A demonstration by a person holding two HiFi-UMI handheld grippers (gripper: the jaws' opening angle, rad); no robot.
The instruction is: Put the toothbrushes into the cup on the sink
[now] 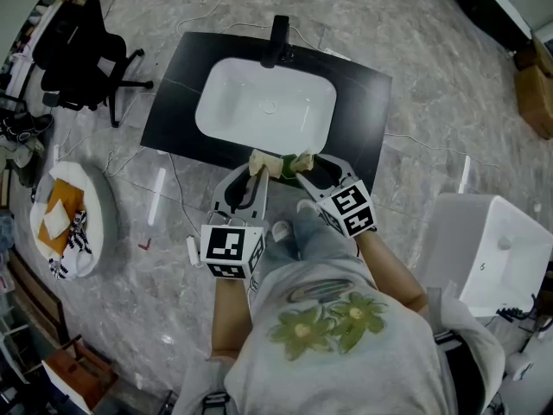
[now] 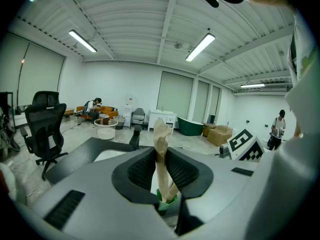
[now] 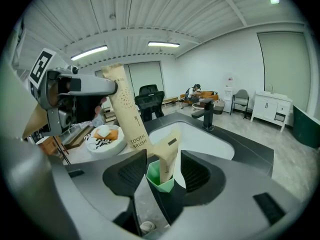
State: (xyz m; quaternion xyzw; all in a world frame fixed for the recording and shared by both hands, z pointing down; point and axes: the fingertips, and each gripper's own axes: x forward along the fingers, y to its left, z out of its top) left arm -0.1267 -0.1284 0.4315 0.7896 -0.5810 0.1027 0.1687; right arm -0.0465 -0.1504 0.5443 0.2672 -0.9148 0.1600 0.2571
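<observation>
My left gripper [image 2: 162, 171] clamps one toothbrush [image 2: 161, 141], its foot in the green cup [image 3: 160, 179] (on the sink's [image 1: 173, 115] near edge). My right gripper [image 3: 166, 170] gapes wide, with the cup and second toothbrush [image 3: 169, 151] standing between its jaws.

Green cup [image 3: 159, 182] — toothbrush pack [image 3: 169, 158] inside

Base of the green cup [image 3: 160, 179] behind the right claw [image 3: 162, 166]; foot of the toothbrush packet [image 3: 168, 153] inside it.
</observation>
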